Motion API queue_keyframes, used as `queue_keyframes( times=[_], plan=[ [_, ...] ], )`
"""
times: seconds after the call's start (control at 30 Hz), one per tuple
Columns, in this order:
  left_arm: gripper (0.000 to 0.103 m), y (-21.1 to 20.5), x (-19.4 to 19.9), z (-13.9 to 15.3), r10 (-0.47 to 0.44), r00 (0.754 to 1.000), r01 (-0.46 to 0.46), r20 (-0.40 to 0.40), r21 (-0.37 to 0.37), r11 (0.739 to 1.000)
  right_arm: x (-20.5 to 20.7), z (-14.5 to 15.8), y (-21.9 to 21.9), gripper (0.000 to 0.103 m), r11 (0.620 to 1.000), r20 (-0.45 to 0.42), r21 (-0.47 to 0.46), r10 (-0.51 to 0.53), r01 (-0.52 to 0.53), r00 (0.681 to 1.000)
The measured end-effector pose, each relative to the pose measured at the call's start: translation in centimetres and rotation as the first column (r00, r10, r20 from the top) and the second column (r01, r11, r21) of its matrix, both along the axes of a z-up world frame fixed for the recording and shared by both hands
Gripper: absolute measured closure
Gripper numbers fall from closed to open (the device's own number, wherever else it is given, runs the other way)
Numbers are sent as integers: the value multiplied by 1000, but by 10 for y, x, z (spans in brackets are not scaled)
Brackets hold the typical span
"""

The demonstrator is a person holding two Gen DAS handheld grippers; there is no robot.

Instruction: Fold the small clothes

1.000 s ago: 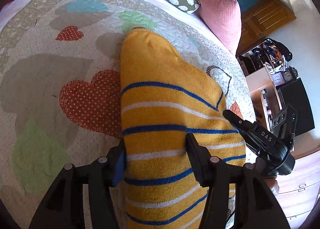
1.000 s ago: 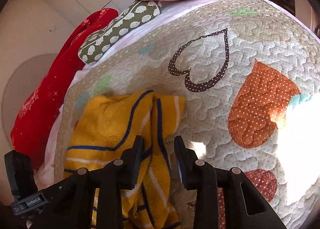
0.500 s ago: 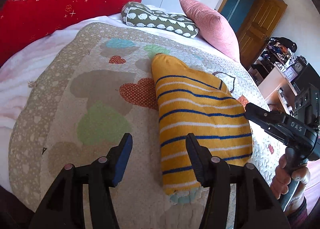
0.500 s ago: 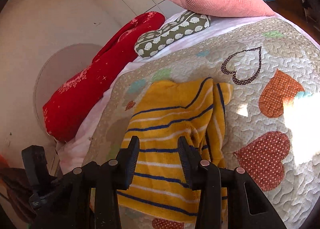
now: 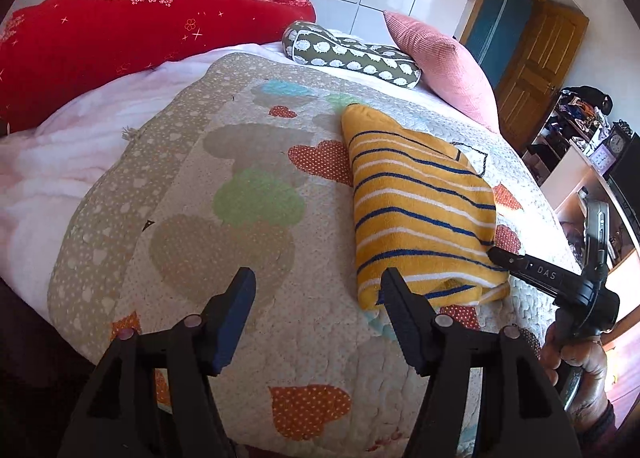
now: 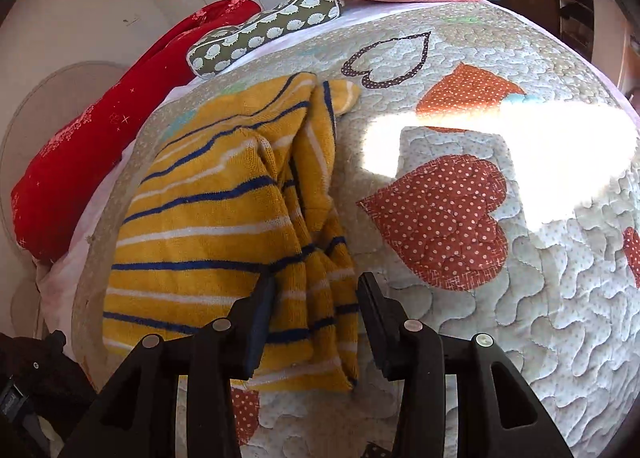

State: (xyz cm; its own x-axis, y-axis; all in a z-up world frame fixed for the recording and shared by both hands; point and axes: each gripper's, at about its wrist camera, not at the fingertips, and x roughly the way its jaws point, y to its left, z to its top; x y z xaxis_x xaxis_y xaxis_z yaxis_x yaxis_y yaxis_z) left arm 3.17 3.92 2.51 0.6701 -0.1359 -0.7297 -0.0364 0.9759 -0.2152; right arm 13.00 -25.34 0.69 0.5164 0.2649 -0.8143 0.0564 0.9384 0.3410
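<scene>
A second ago the left gripper [image 5: 316,294] was clamped on the near edge of the yellow striped garment [image 5: 420,210]; now its jaws are opening with nothing between them, and it has drawn back over the bare quilt [image 5: 224,242], left of the garment. The right gripper [image 6: 316,298] has also pulled back, its jaws opening, with the garment's near folded edge lying below them, unpinched. The garment now lies flat on the quilt.

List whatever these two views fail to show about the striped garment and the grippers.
- Striped garment: near hem hidden behind the right gripper in the right wrist view.
- Its inner layers: hidden inside the fold, both views.
- Left gripper, jaws opening: body cut off by the bottom edge.
</scene>
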Motion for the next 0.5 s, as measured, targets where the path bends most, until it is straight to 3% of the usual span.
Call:
queue_keyframes(
  times=[0.13, 0.2, 0.37, 0.5],
  plan=[
    [31, -7, -14, 8, 42, 996, -49, 74, 106, 993, -32, 35, 13, 58, 997, 175, -82, 2, 12, 985],
    [27, -11, -21, 14, 61, 991, -80, 123, 164, 983, -40, 41, 30, 58, 995, 216, -100, 27, -5, 976],
    [14, -18, -42, 29, 75, 972, -130, 222, 242, 962, -33, 2, 83, 57, 978, 124, -186, 122, -98, 985],
    [3, -18, -58, 43, 76, 952, -148, 295, 230, 962, -49, -2, 93, 56, 959, 145, -271, 125, -82, 981]
  ],
)
